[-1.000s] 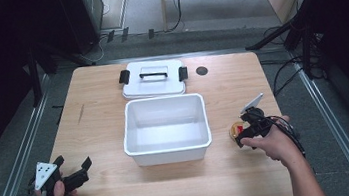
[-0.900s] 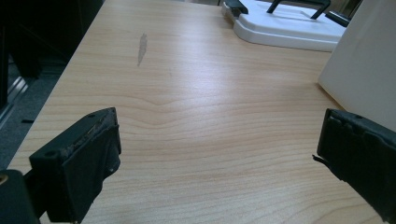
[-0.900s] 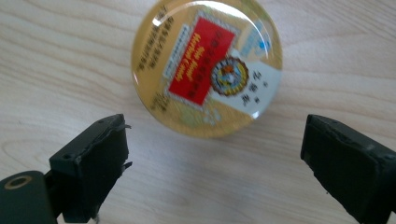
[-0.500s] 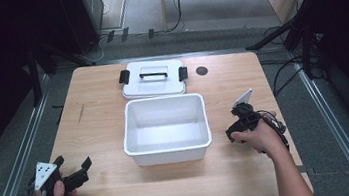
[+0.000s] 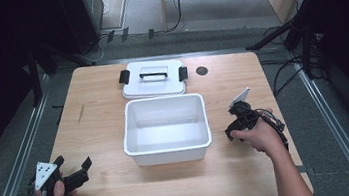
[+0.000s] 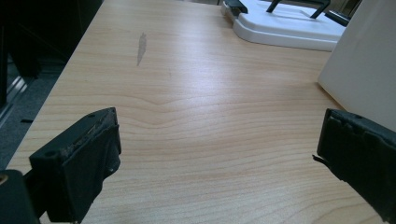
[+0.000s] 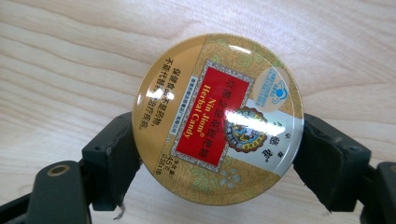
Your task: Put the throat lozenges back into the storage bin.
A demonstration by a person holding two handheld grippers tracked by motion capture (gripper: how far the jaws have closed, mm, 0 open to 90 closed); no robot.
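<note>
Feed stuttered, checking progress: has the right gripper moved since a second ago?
Yes. The right gripper has shifted left toward the white bin, jaws closing around the candy tin.

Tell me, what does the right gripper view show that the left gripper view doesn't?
Right gripper view: a round gold candy tin sits between the jaws of the right gripper, which have just been closing and now touch its rim on both sides. Left gripper view: the wall of the white tub, the white lid with its black handle, and the left gripper open over bare wood. Shared: the wooden table.
</note>
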